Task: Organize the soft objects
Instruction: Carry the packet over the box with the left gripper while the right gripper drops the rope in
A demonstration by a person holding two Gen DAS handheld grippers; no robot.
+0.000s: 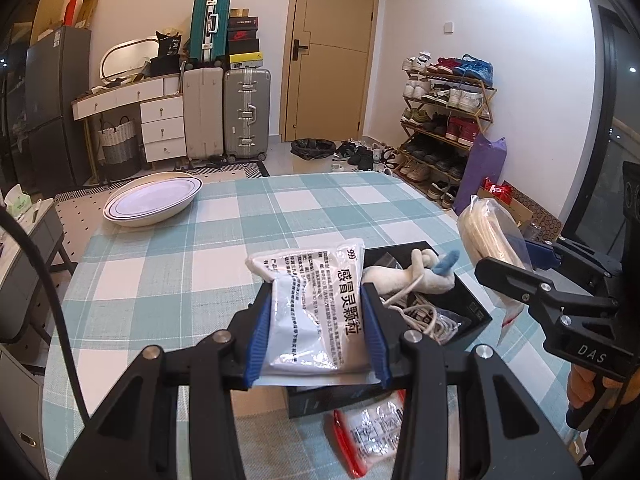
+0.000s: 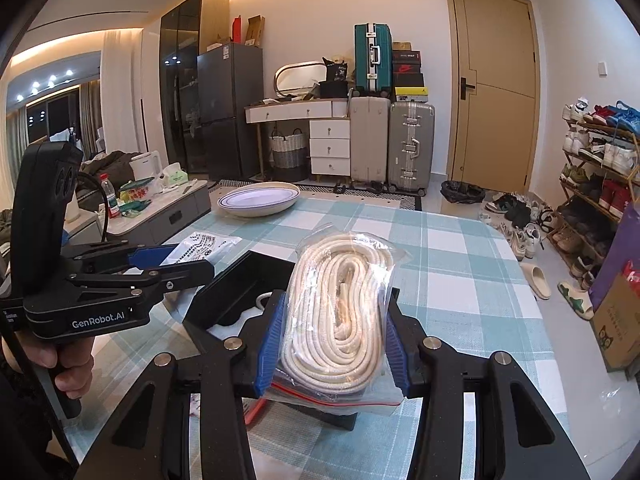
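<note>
My left gripper (image 1: 316, 316) is shut on a white medicine pouch (image 1: 310, 312) with black Chinese print, held above the near left part of a black box (image 1: 472, 312). The box holds a white plush toy (image 1: 416, 276) with a blue tip and a white cord (image 1: 424, 316). My right gripper (image 2: 336, 332) is shut on a clear zip bag of coiled cream rope (image 2: 340, 312), held above the black box (image 2: 240, 288). The rope bag also shows in the left wrist view (image 1: 492, 240), right of the box. A red-edged packet (image 1: 372, 436) lies on the cloth below the box.
The table has a teal and white checked cloth (image 1: 240, 240). A white oval plate (image 1: 154, 198) sits at its far left corner. Suitcases, a dresser, a door and a shoe rack (image 1: 444, 120) stand beyond. A low side table (image 2: 160, 208) with clutter stands at the left.
</note>
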